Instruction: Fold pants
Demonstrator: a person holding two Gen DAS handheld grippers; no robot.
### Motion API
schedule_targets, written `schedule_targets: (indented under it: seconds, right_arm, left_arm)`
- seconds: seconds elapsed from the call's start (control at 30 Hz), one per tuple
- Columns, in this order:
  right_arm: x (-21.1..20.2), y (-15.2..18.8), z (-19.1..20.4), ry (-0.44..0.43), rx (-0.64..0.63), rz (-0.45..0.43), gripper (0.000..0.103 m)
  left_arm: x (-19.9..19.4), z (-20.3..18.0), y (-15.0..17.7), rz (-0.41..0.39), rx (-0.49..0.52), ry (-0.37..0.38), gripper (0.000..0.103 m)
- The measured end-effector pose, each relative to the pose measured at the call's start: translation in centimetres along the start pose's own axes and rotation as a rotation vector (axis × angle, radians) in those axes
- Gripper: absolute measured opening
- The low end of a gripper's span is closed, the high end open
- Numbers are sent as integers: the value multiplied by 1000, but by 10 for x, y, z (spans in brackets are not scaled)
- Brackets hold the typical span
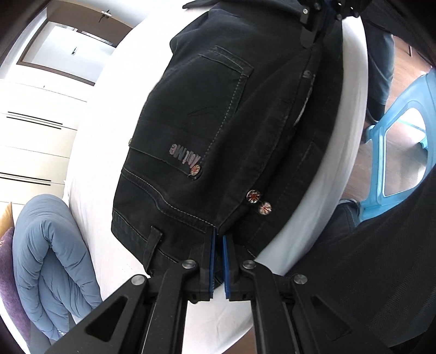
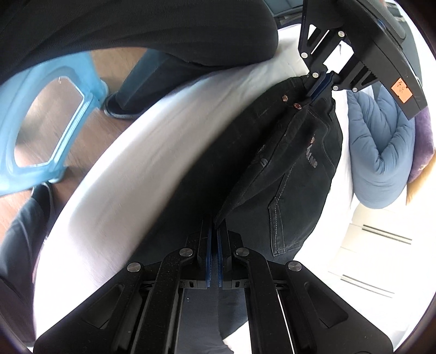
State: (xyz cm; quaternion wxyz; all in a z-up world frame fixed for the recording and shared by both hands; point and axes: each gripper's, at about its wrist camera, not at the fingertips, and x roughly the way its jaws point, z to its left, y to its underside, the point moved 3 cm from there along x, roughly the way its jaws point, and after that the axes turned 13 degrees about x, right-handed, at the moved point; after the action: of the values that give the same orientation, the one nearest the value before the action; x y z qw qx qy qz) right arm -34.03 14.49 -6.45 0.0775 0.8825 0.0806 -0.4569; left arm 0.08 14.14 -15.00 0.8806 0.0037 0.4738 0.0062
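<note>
Left wrist view, L to R: folded blue duvet (image 1: 51, 250) sits at far left, beside the white bed (image 1: 92, 168); bare sheet runs between it and the black pants (image 1: 207, 130), so there's free room on that side. Pants lie along the bed's right edge w/ only a thin white strip before the drop to wood floor and the blue plastic stool (image 1: 400, 147). Long axis runs near to far, waistband end near; back pocket and printed logo face up. Left gripper (image 1: 217, 261) is clamped on the waistband corner, blue pads nearly together w/ denim between. Right gripper (image 1: 317, 24) shows at top, pinching the far end.

Right wrist view, L to R: stool (image 2: 41, 119) and floor at left, then bed edge (image 2: 130, 168), pants (image 2: 294, 168), duvet (image 2: 381, 152) at right. Right gripper (image 2: 214, 239) is closed on a fold edge of fabric. Only this view shows the left gripper (image 2: 321, 81) from outside, w/ an orange sticker (image 2: 400, 91) on its body.
</note>
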Motion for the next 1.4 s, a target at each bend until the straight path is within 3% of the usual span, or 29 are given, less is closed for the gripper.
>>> schedule_targets:
  seconds: [0.47,0.57,0.6,0.63,0.67,0.7,0.87,1.03,1.1,1.13,1.17,1.2,1.27,1.4]
  right_arm:
    - [-6,-3,24,-14,91,17,2]
    - [4,-3,28,-15,108,32,3]
    - [7,-4,30,-6,109,34,3]
    - [8,-4,31,8,113,31,3]
    - [10,-4,32,22,124,28,3]
    - [11,-4,33,34,143,24,3]
    - [8,-3,35,107,292,14,4]
    - [5,-5,31,166,486,38,10]
    - [-1,-2,25,184,578,40,28]
    - [-6,2,21,194,638,39,37]
    - [-10,6,19,183,691,35,78]
    - [-17,11,17,161,753,22,103]
    - [-38,29,11,158,901,-24,103]
    - [-57,92,-11,119,1254,9,103]
  left_arm:
    - [13,-5,7,4,-25,22,5]
    - [16,-7,6,2,-31,-7,9]
    - [15,-6,8,1,-34,-17,13]
    - [13,-6,10,6,-46,-20,25]
    - [11,-4,12,13,-63,-13,43]
    - [8,0,14,19,-83,-1,50]
    - [-29,35,13,-40,-249,2,51]
    - [-32,84,-32,-174,-465,49,51]
    - [-16,91,-49,-194,-518,71,51]
    - [1,91,-58,-194,-560,126,51]
    - [15,89,-64,-175,-584,175,51]
    - [30,83,-69,-145,-595,211,51]
    - [49,70,-73,-115,-575,178,52]
    - [41,78,-68,-100,-614,188,50]
